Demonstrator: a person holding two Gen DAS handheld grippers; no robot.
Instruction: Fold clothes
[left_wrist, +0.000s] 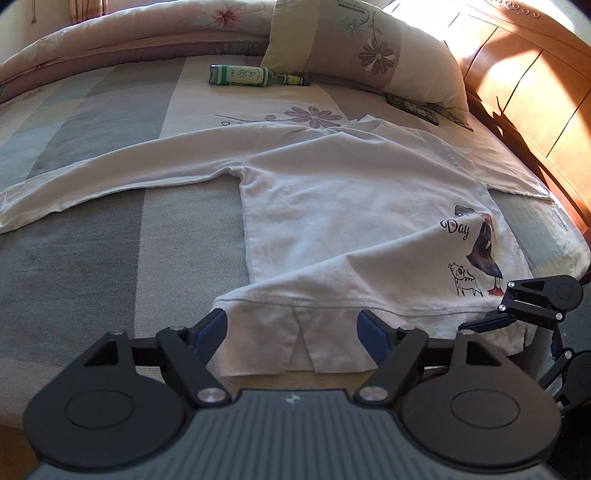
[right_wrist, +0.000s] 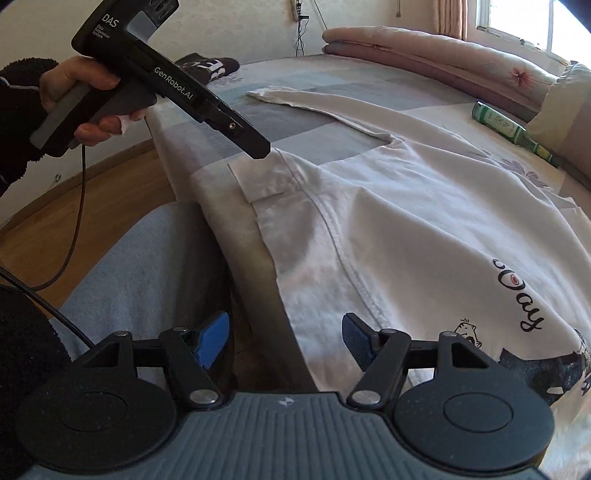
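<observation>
Your left gripper (left_wrist: 291, 332), fingers spread over the white long-sleeved shirt (left_wrist: 332, 206) hem, should pinch both layers (right gripper (right_wrist: 284, 341) gapes too) before lifting evenly.

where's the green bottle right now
The green bottle lies on its side at the far end of the bed, beyond the white shirt, its neck against the floral pillow. The right wrist view shows it at the right edge.
</observation>
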